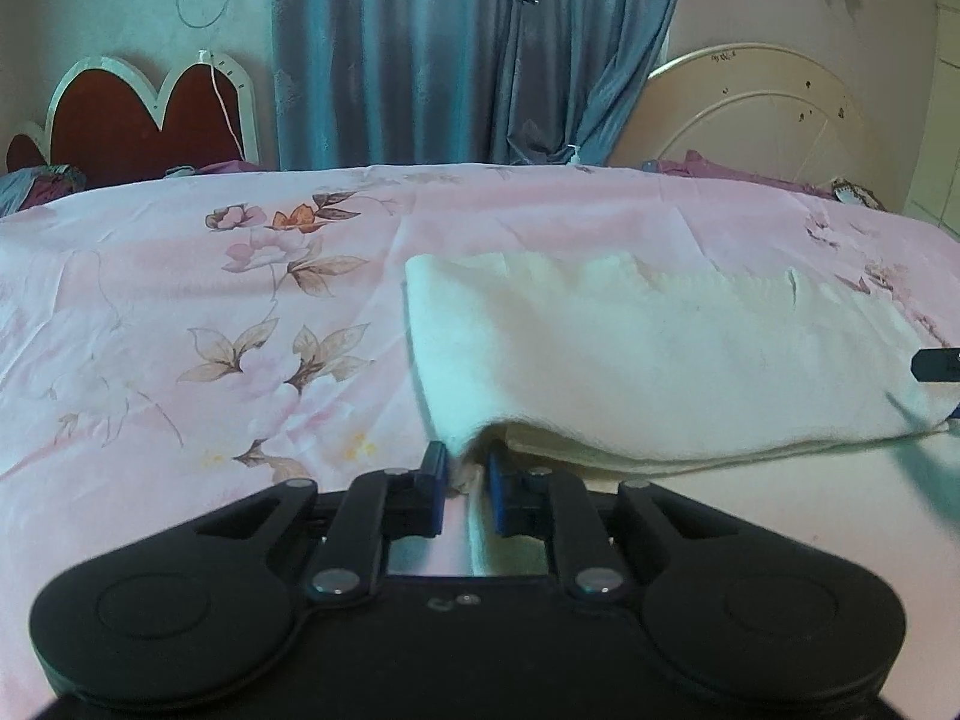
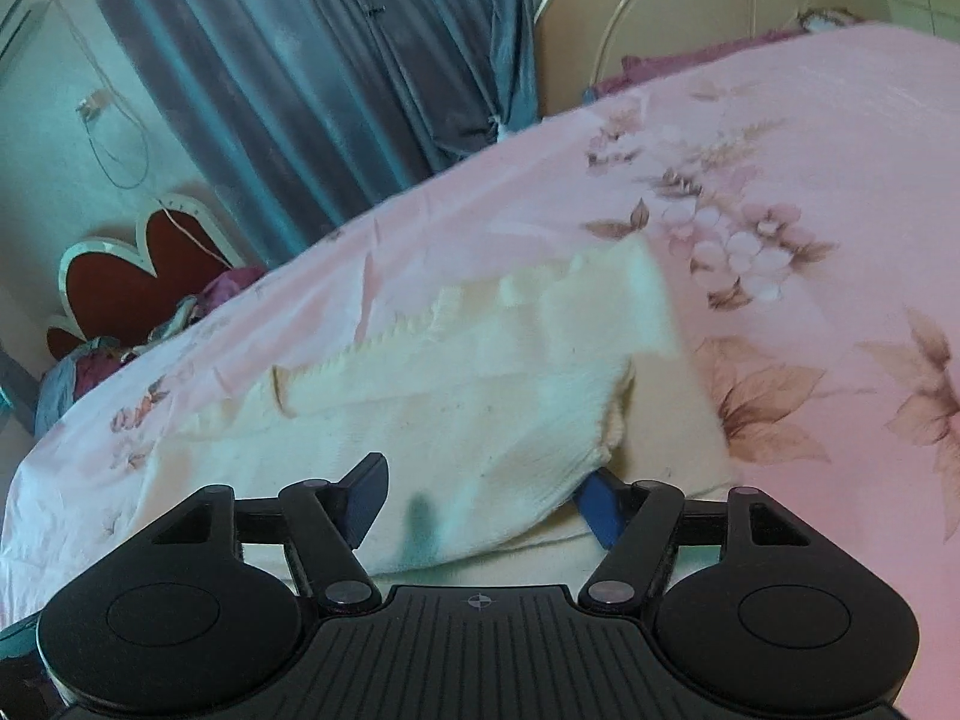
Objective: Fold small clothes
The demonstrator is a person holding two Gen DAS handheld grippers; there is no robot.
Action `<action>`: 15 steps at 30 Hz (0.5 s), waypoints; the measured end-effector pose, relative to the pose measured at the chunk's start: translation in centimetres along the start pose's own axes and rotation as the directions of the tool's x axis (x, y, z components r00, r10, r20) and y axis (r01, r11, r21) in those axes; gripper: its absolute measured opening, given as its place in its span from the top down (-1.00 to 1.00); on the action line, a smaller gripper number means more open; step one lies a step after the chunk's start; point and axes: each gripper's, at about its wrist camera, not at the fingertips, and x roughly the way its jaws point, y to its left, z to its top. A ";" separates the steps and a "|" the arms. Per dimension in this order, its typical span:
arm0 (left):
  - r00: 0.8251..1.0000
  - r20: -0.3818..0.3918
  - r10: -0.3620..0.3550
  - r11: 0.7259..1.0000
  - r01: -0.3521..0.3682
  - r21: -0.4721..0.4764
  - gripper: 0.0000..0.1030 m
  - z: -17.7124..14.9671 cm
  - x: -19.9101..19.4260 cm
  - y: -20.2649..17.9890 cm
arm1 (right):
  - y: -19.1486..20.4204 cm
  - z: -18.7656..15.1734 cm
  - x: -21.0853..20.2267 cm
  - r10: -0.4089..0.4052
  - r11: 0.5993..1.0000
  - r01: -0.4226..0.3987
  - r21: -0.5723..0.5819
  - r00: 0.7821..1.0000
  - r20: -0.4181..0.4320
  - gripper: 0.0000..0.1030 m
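A cream knitted garment lies partly folded on the pink floral bedsheet. My left gripper is shut on the garment's near left corner, with cloth pinched between its blue pads. In the right wrist view the same garment lies ahead. My right gripper is open, its jaws wide apart, with the garment's near edge draped between them and over the right finger. A tip of the right gripper shows at the right edge of the left wrist view.
A grey-blue curtain hangs behind the bed. A red heart-shaped headboard stands at the far left and a cream round headboard at the far right. Purple bedding lies along the far edge.
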 end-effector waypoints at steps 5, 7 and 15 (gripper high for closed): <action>1.000 0.004 0.005 1.000 -0.005 0.005 0.73 -0.1 0.0 -0.1 | 0.0 0.2 0.8 -0.041 0.998 0.041 -0.046 0.999 0.001 0.91; 1.000 0.010 0.012 1.000 -0.012 0.012 0.73 -0.1 -0.1 -0.2 | 0.8 0.6 0.0 -0.037 0.992 0.042 -0.120 0.998 0.040 0.94; 1.000 -0.009 0.008 1.000 -0.008 0.024 0.77 -0.1 -0.1 -0.2 | -1.8 0.6 0.3 -0.087 0.982 0.075 -0.172 0.994 -0.061 0.94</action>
